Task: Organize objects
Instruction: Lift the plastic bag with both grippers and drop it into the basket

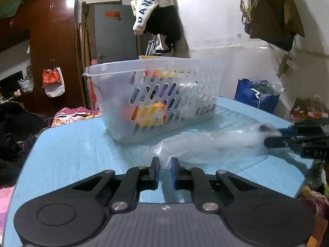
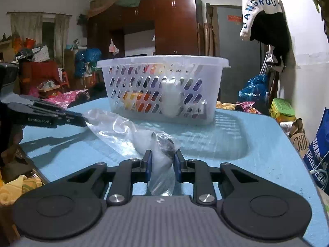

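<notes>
A: Indoor light, moderate. Glare patch on the wardrobe door [image 1: 68, 3], left of the basket [image 1: 154, 94]; the white wall behind the basket is washed out.

B: Shadows?

A: Soft slotted shadow from the basket falls on the blue table [image 2: 257, 154] to its right and front. The left gripper [image 2: 85, 121] casts a dark streak left of the basket.

B: Sharpness?

A: The plastic bag [image 1: 205, 146] before the basket is smeared, probably motion blur. Strong fisheye bending; corners go dark.
</notes>
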The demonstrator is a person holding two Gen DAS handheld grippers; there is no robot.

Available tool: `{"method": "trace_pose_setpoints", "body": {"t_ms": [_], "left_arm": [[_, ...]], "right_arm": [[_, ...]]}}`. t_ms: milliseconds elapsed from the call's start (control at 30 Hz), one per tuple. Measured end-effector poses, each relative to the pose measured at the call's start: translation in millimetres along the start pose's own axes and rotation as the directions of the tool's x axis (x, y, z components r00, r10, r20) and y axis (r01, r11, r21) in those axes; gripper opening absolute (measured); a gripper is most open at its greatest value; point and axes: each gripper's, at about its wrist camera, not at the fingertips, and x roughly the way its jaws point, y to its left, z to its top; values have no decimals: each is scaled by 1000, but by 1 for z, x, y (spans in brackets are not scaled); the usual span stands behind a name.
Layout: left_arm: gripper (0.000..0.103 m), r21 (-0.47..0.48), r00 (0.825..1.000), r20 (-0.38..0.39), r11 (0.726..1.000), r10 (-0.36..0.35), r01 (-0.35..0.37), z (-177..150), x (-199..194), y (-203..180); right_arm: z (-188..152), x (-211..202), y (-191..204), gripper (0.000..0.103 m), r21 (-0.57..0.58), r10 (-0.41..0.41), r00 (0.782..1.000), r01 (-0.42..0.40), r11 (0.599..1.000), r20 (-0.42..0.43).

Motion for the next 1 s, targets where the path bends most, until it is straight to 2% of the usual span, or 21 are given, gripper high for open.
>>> {"method": "trace_pose_setpoints", "body": {"t_ms": [367,600,767,1000], "left_arm": [[14,26,1000,26,1000,0,0,3,-9,-8],[14,38,997,73,999,5,-8,14,-25,-11],[14,55,992,123,998,17,-24,33,-39,-10],[14,81,976,210,993,62,-81,96,-47,-2]], "right_arm": [[7,-6,-3,24,-4,-4,1000,4,1000,24],[22,-12,-2,23,-23,-3,999,4,1000,51],[49,-19,-1,23,-52,-1,995,6,999,97],[118,-3,-18,23,-90,20,985,-4,996,173]]}}
